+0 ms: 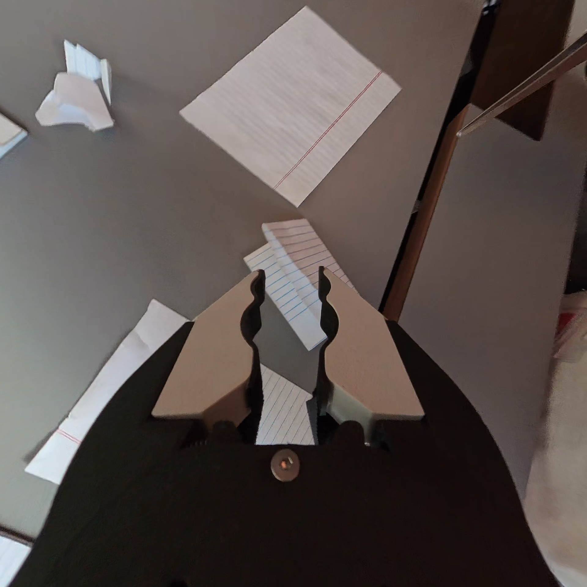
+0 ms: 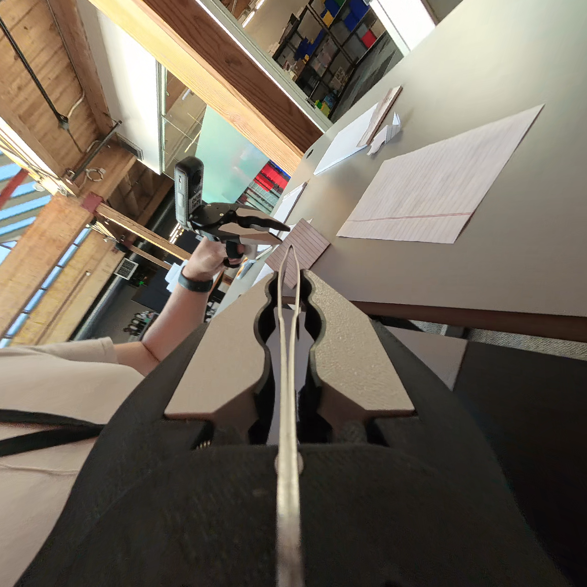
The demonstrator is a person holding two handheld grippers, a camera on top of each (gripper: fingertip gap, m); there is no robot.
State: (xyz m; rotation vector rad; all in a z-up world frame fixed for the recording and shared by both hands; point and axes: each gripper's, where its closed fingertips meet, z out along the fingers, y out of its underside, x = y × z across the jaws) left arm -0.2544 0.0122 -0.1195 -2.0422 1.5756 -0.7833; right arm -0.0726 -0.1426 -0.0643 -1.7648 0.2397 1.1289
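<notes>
While the left gripper [image 1: 291, 274] hangs with fingers parted above folded lined paper pieces [image 1: 295, 282] on the grey desk [image 1: 127, 222], the right gripper [image 2: 288, 279] has its fingers clenched on long metal tweezers [image 2: 288, 365], tips near the desk edge beside a flat lined sheet [image 2: 438, 187].

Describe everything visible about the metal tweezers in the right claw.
The long silvery metal tweezers have two thin arms joined at the near end, bowing apart and then meeting at fine tips. The right claw is shut on the arms. The tweezers point at the grey table's edge, tips in the air before a small lined paper.
</notes>
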